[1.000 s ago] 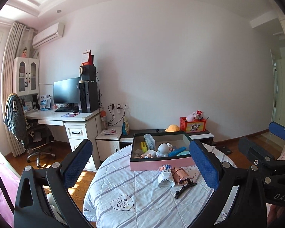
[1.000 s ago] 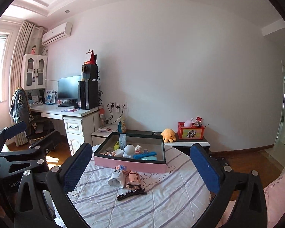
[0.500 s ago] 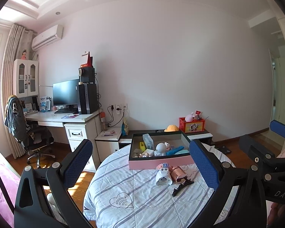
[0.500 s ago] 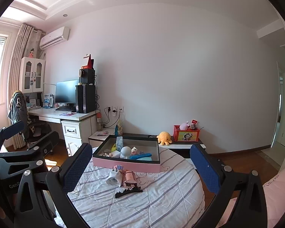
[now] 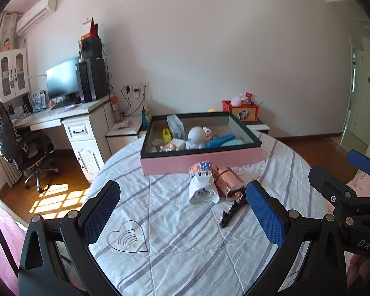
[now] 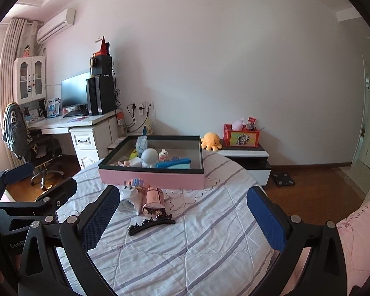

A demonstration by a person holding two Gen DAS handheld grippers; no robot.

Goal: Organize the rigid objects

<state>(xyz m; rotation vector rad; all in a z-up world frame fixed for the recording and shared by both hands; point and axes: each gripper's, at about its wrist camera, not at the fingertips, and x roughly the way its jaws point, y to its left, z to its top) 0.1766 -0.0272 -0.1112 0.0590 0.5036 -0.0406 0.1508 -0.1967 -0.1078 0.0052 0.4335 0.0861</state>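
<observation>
Left gripper (image 5: 182, 212): black frame, blue-padded fingers (image 5: 100, 212), held level above the near edge of the round table with striped white quilted cloth (image 5: 185, 246), aimed at the far wall. Jaws spread wide, nothing between them. It also shows at the left edge of the right wrist view, its tip near the table's left rim.

Right gripper (image 6: 182, 215): same build, same pose, beside the left one and apart from it, jaws wide open and empty. Left pad (image 6: 100, 218) overlaps the loose items in view; contact cannot be told.

Loose on the cloth, just in front of the box, left to right:
- 1 white plastic plug-shaped gadget (image 5: 202, 189), wide end toward the cameras, long axis running near-to-far. Small pink-and-blue block piece (image 5: 200, 167) at its far end, against the box wall.
- 1 rose-gold shiny cylinder (image 5: 228, 182), lying on its side, touching the gadget's right flank, axis roughly parallel, far end angled slightly left.
- 1 black toothed hair claw clip (image 6: 151, 222), lying flat nearest the grippers, long axis crossways in the right view, diagonal in the left view.

1 shallow pink rectangular box with dark rim (image 5: 201, 159) on the far half of the table, long side facing the cameras. Inside: 1 white round-headed figure (image 5: 196, 135), 1 blue stick-shaped toy (image 5: 219, 140) lying diagonally, 1 pale blue packet (image 5: 175, 127) standing at the back, several small pieces on the left, too small to count.
</observation>
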